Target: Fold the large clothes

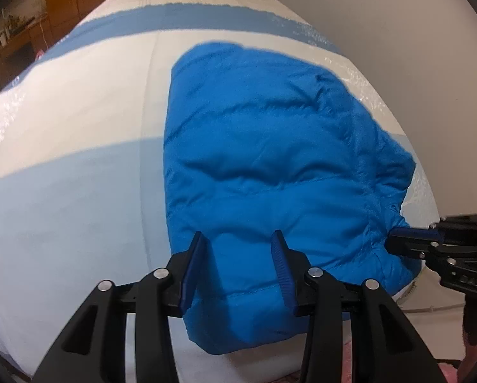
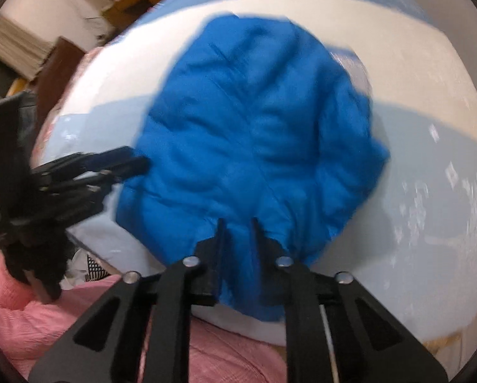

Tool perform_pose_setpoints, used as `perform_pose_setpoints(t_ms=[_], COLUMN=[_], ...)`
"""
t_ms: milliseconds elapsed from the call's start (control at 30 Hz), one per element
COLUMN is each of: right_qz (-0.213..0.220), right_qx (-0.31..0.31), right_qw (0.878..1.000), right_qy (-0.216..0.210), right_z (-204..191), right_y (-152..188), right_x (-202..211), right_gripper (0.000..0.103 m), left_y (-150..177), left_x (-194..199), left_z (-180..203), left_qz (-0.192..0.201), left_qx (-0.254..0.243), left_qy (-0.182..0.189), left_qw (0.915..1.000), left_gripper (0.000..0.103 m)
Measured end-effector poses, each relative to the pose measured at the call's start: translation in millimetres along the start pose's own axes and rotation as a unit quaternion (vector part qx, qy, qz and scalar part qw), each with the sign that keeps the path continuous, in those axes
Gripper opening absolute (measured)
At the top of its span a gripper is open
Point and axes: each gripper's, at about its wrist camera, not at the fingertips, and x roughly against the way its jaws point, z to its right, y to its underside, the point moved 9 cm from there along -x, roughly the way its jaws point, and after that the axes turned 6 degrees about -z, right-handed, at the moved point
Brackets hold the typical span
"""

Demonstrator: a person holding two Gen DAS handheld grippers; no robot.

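Observation:
A bright blue padded jacket [image 1: 270,159] lies bunched on a bed with a white and pale blue striped cover [image 1: 78,191]. My left gripper [image 1: 238,239] is open, its blue-padded fingers [image 1: 192,265] straddling the jacket's near hem. My right gripper [image 2: 236,226] has its fingers close together with a fold of the jacket [image 2: 254,127] pinched between them at the near right edge. It also shows in the left wrist view [image 1: 398,236] at the jacket's right corner. The left gripper shows blurred in the right wrist view [image 2: 133,159] at the jacket's left edge.
The bed cover [image 2: 430,191] spreads wide around the jacket. A wooden wardrobe [image 1: 78,0] and cluttered shelves stand behind the bed at left. A plain wall [image 1: 398,32] is at right. A pink sleeve [image 2: 46,319] is near the bed's front edge.

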Motion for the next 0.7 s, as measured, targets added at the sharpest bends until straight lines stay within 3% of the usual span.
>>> perform_pose_setpoints(t_ms=[100, 167, 333, 467, 700], right_qz=[-0.02, -0.012, 0.009, 0.064, 0.112], right_qx=[-0.041, -0.047, -0.029, -0.015, -0.025], right_qw=[0.999, 0.999, 0.999, 0.997, 0.992], right_qy=[-0.012, -0.014, -0.014, 0.029, 0.056], right_z=[12, 11, 4, -1, 22], right_y=[16, 18, 15, -26, -94], right_x=[-29, -33, -1, 36, 44], right_gripper=[0.0, 0.0, 0.0, 0.006, 0.006], left_y=[5, 6, -11, -41, -99], left_x=[-7, -10, 7, 23, 13], left_z=[-2, 0, -4, -8, -9], left_qz=[-0.005, -0.008, 0.002, 0.027, 0.052], left_qx=[0.004, 0.001, 0.015, 0.033, 0.049], left_qy=[0.006, 0.004, 0.006, -0.017, -0.042], left_qw=[1.0, 1.0, 0.9999, 0.9989, 0.9966], left_gripper=[0.043, 0.043, 0.042, 0.042, 0.042])
